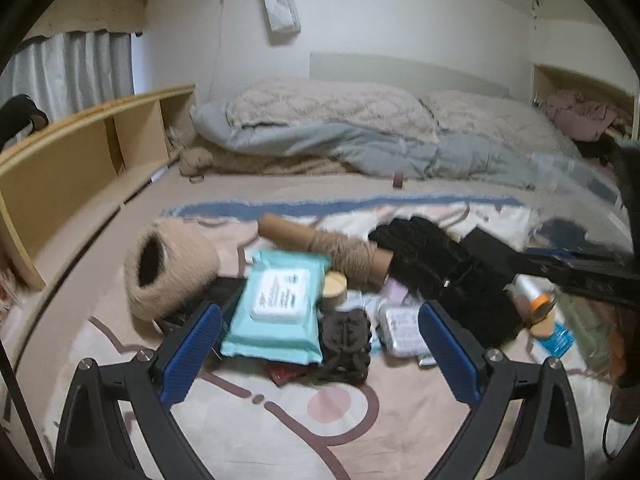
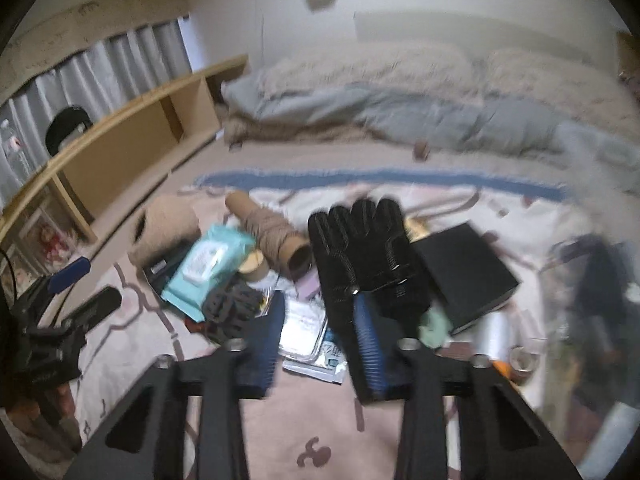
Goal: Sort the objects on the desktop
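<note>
Black glove (image 2: 360, 248) lies atop the pile, just right of the twine tube (image 2: 276, 236). Soft, light, floppy; pinch at the cuff. Right gripper (image 2: 320, 344) narrowed, gripping nothing; left gripper (image 1: 320, 348) spread, empty.

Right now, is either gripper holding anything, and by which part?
Nothing is held: the left gripper and the right gripper both grip nothing.
</note>
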The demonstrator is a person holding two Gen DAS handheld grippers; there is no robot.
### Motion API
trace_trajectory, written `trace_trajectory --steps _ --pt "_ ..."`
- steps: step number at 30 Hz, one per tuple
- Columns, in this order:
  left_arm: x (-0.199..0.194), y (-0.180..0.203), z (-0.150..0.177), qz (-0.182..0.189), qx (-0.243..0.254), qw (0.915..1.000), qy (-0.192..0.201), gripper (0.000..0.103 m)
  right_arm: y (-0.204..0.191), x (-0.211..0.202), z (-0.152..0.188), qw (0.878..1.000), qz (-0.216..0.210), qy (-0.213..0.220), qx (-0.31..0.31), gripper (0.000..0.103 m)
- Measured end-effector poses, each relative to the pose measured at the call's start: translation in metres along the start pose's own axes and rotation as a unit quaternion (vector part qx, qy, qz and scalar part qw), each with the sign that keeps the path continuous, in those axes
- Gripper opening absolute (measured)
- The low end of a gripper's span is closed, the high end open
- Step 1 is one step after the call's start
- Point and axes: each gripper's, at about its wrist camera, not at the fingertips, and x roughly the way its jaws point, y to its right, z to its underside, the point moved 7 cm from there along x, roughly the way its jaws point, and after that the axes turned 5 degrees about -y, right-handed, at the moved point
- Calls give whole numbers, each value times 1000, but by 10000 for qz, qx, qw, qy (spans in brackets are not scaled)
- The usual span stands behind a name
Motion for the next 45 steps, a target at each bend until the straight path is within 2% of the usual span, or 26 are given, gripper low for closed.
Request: trace_trajectory --steps 2,8,10,11,15,18,21,24,29,33,36,40,43,45 --pt "15 5 12 21 58 9999 -93 99 1 27 3 9997 -58 -231 -21 16" --pt "50 21 44 247 110 9989 -395 99 -5 85 4 9973 -230 -693 -121 15" --pt "61 26 54 294 145 9982 -501 94 -7 102 1 9969 -215 -740 -165 15" --pt "68 29 61 362 126 9975 -599 89 -7 110 -1 9967 -241 -759 -132 15" --pt "86 31 78 534 -133 9945 -889 88 -8 134 -7 9956 -428 -835 23 15" --pt "94 31 87 584 -280 9929 -994 88 -11 152 -1 9929 -528 -1065 2 15" --pt "101 30 96 509 -336 9924 -1065 88 -17 147 12 9948 -450 -837 -377 15" --pt "105 29 102 532 -426 9913 -1130 88 -18 137 31 9938 -603 -815 -460 15" --pt "101 27 102 678 -553 9911 -1005 88 -15 117 58 9925 -603 -882 -592 15" --pt "104 26 105 623 -560 9908 -1063 88 -13 108 72 9904 -684 -1097 -486 15" --pt "106 29 108 507 -437 9916 -1105 88 -5 102 65 9896 -762 -1217 -38 15" --pt "109 32 111 382 -301 9924 -1133 88 11 112 42 9924 -641 -1017 264 15" --pt "110 30 112 420 -328 9918 -1158 88 7 128 36 9925 -542 -1088 130 15" --pt "111 30 113 435 -326 9916 -1172 88 1 138 33 9940 -307 -1007 -296 15"
